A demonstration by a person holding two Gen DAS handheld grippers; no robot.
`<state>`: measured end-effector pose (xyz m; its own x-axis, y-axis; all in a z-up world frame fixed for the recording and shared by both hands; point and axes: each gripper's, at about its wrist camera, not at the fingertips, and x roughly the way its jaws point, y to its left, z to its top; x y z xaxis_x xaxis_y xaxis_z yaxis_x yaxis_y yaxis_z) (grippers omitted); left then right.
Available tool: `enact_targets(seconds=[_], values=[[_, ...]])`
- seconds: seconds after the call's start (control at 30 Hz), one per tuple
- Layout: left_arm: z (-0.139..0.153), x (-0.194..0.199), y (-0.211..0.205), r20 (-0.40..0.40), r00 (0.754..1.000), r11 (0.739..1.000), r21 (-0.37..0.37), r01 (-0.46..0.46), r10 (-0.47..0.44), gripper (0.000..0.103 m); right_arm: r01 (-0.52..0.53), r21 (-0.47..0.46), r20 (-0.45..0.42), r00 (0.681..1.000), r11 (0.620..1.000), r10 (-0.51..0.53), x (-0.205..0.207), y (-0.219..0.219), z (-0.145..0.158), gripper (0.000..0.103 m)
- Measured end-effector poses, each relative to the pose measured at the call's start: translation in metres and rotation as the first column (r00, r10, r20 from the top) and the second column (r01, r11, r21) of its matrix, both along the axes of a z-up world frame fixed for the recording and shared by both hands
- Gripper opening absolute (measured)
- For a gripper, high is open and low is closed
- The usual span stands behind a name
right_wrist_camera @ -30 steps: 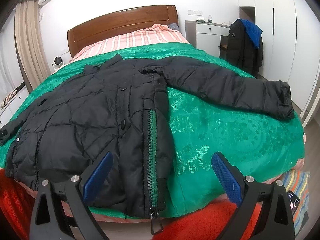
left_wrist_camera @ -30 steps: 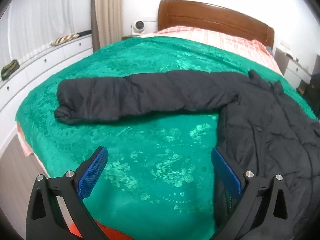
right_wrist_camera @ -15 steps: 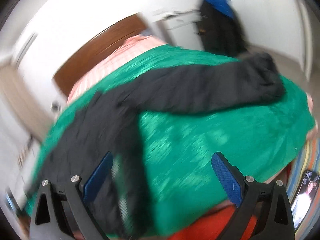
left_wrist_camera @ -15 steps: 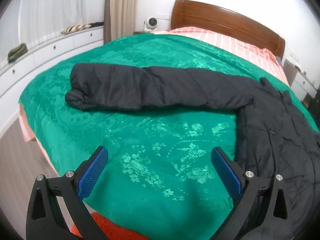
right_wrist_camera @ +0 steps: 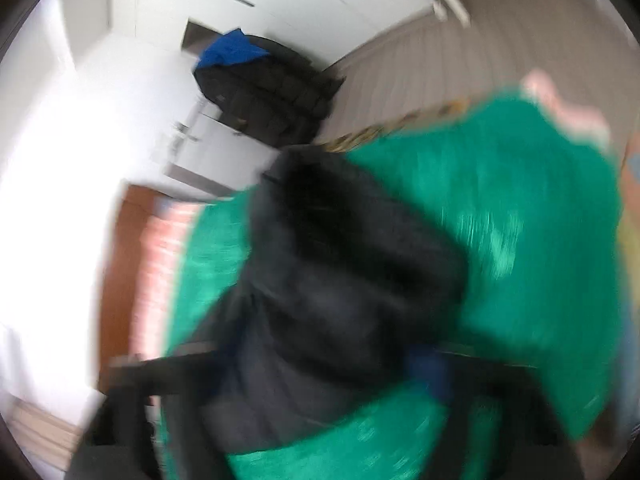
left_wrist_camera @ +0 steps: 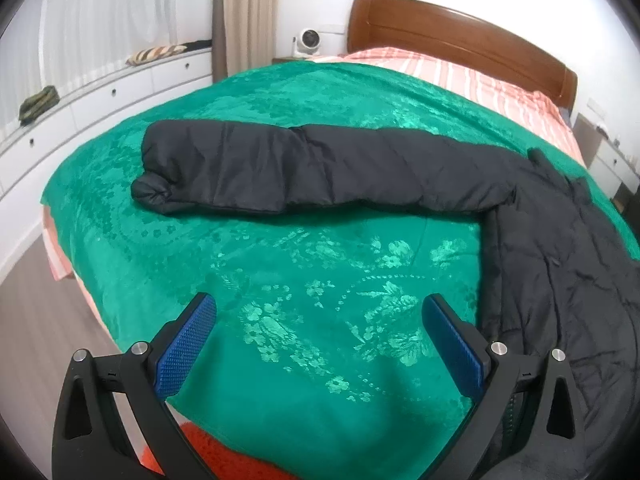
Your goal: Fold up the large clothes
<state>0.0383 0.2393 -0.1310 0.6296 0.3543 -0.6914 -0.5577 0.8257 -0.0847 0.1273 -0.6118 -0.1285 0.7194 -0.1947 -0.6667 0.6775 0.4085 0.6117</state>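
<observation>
Blue pads of your left gripper (left_wrist_camera: 318, 344) stand apart at lower frame over green bedspread (left_wrist_camera: 280, 280); your right gripper (right_wrist_camera: 332, 364), blurred, has just been closing on the black jacket (left_wrist_camera: 320, 168) sleeve mid-frame beyond

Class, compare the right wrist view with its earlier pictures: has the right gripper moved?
Yes. The right gripper has swung toward the jacket sleeve and rolled: the headboard, once level across the top, now stands on end at left. Its jaws have just closed, with sleeve between them.
</observation>
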Motion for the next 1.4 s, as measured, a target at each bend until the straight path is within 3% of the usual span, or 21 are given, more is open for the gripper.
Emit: enact_targets(seconds=[0.1, 0.2, 0.27, 0.33, 0.37, 0.47, 0.57, 0.6, 0.63, 0.67, 0.7, 0.77, 0.87, 0.97, 1.07, 1.23, 1.33, 1.4], values=[[-0.001, 0.000, -0.001, 0.003, 1.000, 1.000, -0.004, 0.007, -0.007, 0.103, -0.109, -0.176, 0.046, 0.992, 0.978, 0.119, 0.029, 0.029, 0.072, 0.019], [-0.003, 0.003, -0.001, -0.008, 1.000, 1.000, -0.005, 0.011, -0.011, 0.103, -0.274, -0.412, 0.110, 0.932, 0.869, 0.346, 0.071, 0.105, 0.163, 0.019], [-0.004, 0.006, -0.003, -0.018, 1.000, 1.000, -0.002, 0.019, -0.019, 0.103, -0.374, -0.516, 0.139, 0.851, 0.771, 0.506, 0.099, 0.174, 0.214, 0.019], [-0.004, 0.006, -0.005, -0.017, 1.000, 1.000, 0.003, 0.023, -0.023, 0.103, -0.467, -0.570, 0.151, 0.750, 0.676, 0.645, 0.129, 0.249, 0.246, 0.018], [-0.003, 0.005, -0.005, -0.014, 1.000, 1.000, 0.003, 0.025, -0.025, 0.103, -0.498, -0.579, 0.151, 0.713, 0.646, 0.685, 0.141, 0.276, 0.252, 0.018], [-0.002, 0.002, -0.003, 0.000, 1.000, 1.000, -0.011, 0.022, -0.022, 0.103, -0.584, -0.604, 0.113, 0.609, 0.541, 0.785, 0.181, 0.375, 0.247, 0.018], [-0.002, -0.001, 0.002, 0.012, 1.000, 0.999, -0.031, 0.011, -0.011, 0.103, -0.675, -0.586, 0.034, 0.533, 0.448, 0.846, 0.221, 0.466, 0.203, 0.025], [-0.002, -0.002, 0.005, 0.016, 1.000, 0.999, -0.041, 0.004, -0.004, 0.103, -0.716, -0.556, 0.003, 0.506, 0.422, 0.862, 0.232, 0.485, 0.185, 0.056], [-0.003, -0.003, 0.007, 0.018, 1.000, 0.999, -0.048, 0.000, 0.001, 0.103, -0.784, -0.490, -0.045, 0.460, 0.382, 0.887, 0.245, 0.508, 0.159, 0.092], [-0.003, -0.003, 0.008, 0.020, 1.000, 0.998, -0.056, -0.007, 0.008, 0.102, -0.854, -0.390, -0.098, 0.410, 0.344, 0.907, 0.258, 0.531, 0.129, 0.098], [-0.003, -0.004, 0.010, 0.022, 1.000, 0.998, -0.065, -0.012, 0.014, 0.102, -0.885, -0.324, -0.126, 0.390, 0.334, 0.912, 0.260, 0.544, 0.103, 0.097], [-0.004, -0.007, 0.014, 0.031, 0.999, 0.996, -0.085, -0.024, 0.026, 0.102, -0.912, -0.245, -0.143, 0.369, 0.328, 0.918, 0.251, 0.564, 0.063, 0.096], [-0.004, -0.010, 0.018, 0.046, 0.998, 0.994, -0.105, -0.033, 0.038, 0.102, -0.932, -0.222, -0.128, 0.320, 0.288, 0.939, 0.218, 0.582, 0.041, 0.096], [-0.007, -0.008, 0.019, 0.039, 0.998, 0.992, -0.119, -0.035, 0.039, 0.102, -0.936, -0.245, -0.097, 0.282, 0.252, 0.954, 0.181, 0.581, 0.044, 0.097], [-0.007, -0.006, 0.014, 0.032, 0.999, 0.994, -0.103, -0.029, 0.032, 0.102, -0.919, -0.330, -0.086, 0.259, 0.218, 0.962, 0.131, 0.561, 0.057, 0.097], [-0.004, 0.000, 0.000, 0.010, 1.000, 0.999, -0.034, -0.008, 0.008, 0.103, -0.866, -0.472, -0.159, 0.268, 0.165, 0.950, 0.058, 0.511, 0.067, 0.097], [-0.003, 0.002, -0.009, -0.002, 1.000, 1.000, 0.005, 0.008, -0.008, 0.103, -0.831, -0.535, -0.204, 0.304, 0.154, 0.931, 0.027, 0.484, 0.064, 0.097], [-0.003, 0.003, -0.011, -0.010, 1.000, 1.000, 0.021, 0.015, -0.015, 0.103, -0.813, -0.557, -0.218, 0.337, 0.167, 0.916, 0.012, 0.467, 0.064, 0.097]])
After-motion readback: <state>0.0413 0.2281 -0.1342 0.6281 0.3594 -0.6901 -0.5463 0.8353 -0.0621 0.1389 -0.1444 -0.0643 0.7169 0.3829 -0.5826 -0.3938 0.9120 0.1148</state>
